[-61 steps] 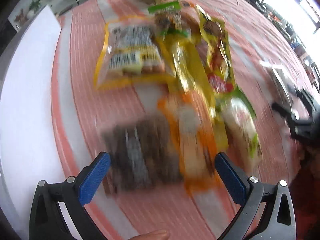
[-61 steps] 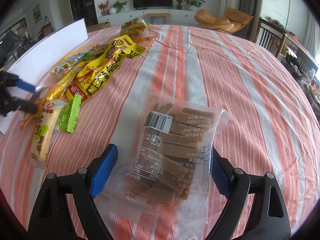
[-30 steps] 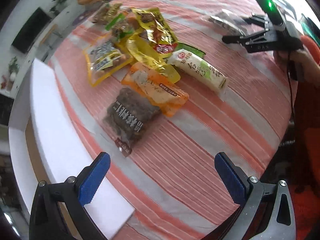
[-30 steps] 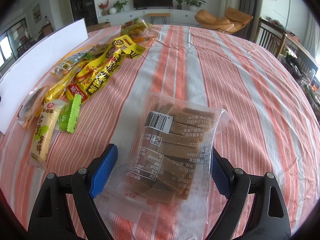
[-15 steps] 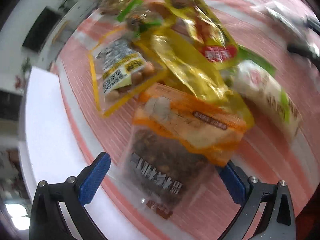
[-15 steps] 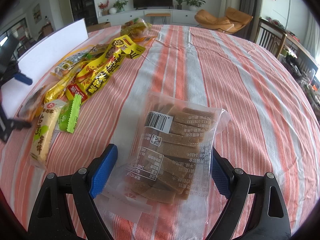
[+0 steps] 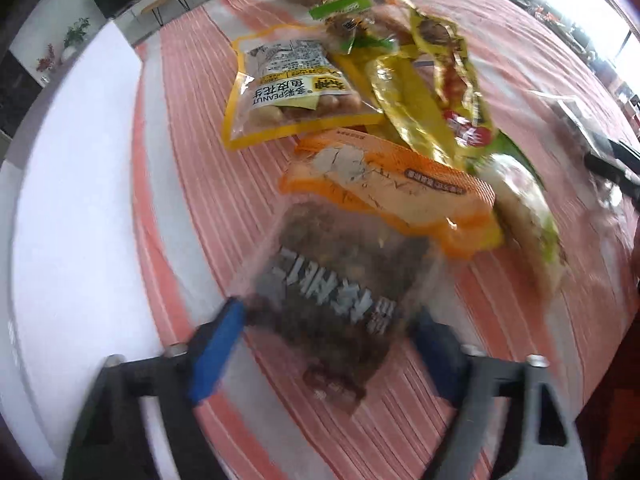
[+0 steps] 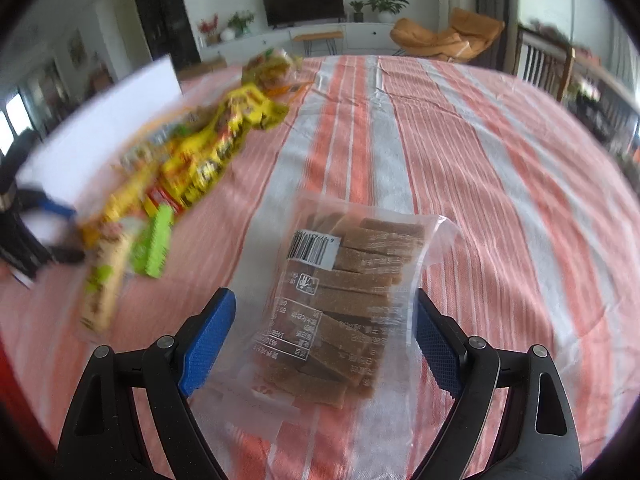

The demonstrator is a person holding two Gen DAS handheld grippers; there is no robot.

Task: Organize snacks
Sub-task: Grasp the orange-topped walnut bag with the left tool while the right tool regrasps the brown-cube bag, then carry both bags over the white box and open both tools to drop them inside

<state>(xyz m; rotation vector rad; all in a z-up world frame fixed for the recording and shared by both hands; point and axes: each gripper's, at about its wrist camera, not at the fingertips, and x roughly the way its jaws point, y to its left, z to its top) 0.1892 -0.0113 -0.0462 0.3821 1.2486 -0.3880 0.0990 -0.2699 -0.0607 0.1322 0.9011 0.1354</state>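
Through your left wrist camera, your left gripper [image 7: 328, 332] has just been closing, and its two blue pads [image 7: 218, 344] now sit against either side of one dark snack pouch [image 7: 340, 280], which lies between them on the striped tablecloth [image 7: 192, 184]; the blur keeps you from telling how firmly they press. Beyond it you can count one orange packet [image 7: 396, 196] overlapping the pouch's far end, one peanut bag [image 7: 288, 88] with a yellow border, two long yellow wrappers [image 7: 404, 104], and one white-and-green packet [image 7: 520, 204] at the right. One white board [image 7: 76, 208] lies along the cloth's left side.

Through your right wrist camera, your right gripper [image 8: 324, 332] stands with its two pads apart, and one clear bag of brown bars [image 8: 348, 292] lies flat between them, with a gap at each side. The other snacks form one blurred row [image 8: 192, 160] at the left, well apart from this bag, and your left gripper [image 8: 52, 232] is at that row's near end.
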